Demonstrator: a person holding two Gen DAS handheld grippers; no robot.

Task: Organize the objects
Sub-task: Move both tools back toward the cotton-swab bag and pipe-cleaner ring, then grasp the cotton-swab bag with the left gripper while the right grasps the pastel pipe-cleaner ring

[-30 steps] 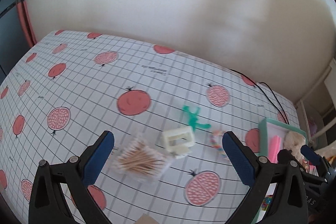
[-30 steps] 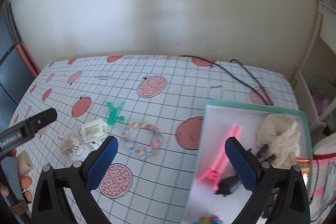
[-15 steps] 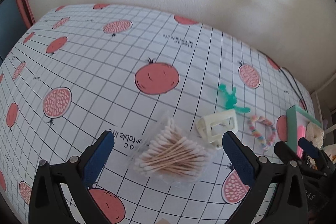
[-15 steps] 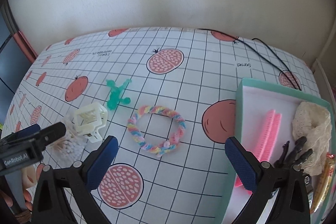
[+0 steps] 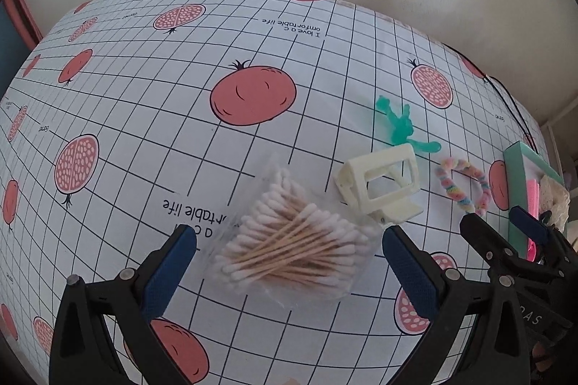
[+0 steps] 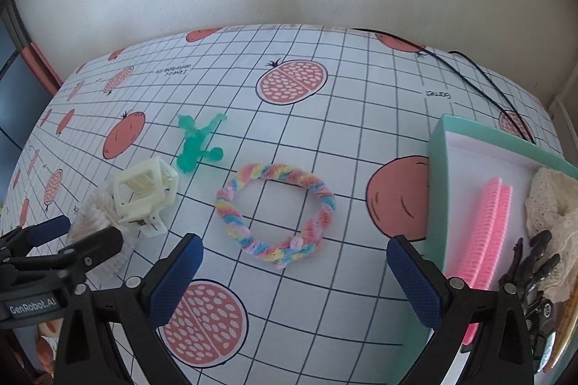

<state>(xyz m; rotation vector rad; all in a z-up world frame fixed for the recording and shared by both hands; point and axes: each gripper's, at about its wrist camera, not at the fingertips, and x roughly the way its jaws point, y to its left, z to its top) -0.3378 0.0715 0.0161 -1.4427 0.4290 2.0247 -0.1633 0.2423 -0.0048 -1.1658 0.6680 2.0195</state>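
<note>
Both grippers, left (image 5: 289, 258) and right (image 6: 294, 273), gape unclenched; box (image 6: 439, 168) contents partly cut off.

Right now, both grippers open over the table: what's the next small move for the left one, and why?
Probably lower the left gripper and close on the bag of cotton swabs. Its open fingers already straddle the bag, which lies flat on the tablecloth and loose, outside the teal box. The cream hair claw sits close by, so keep clear of it.

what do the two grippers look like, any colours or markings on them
Both are black plastic clamp-style frames with silver rivets. The left gripper and right gripper each carry two fingers faced with textured dark blue pads. White "GenRobot.AI" lettering marks the left gripper's side.
</note>
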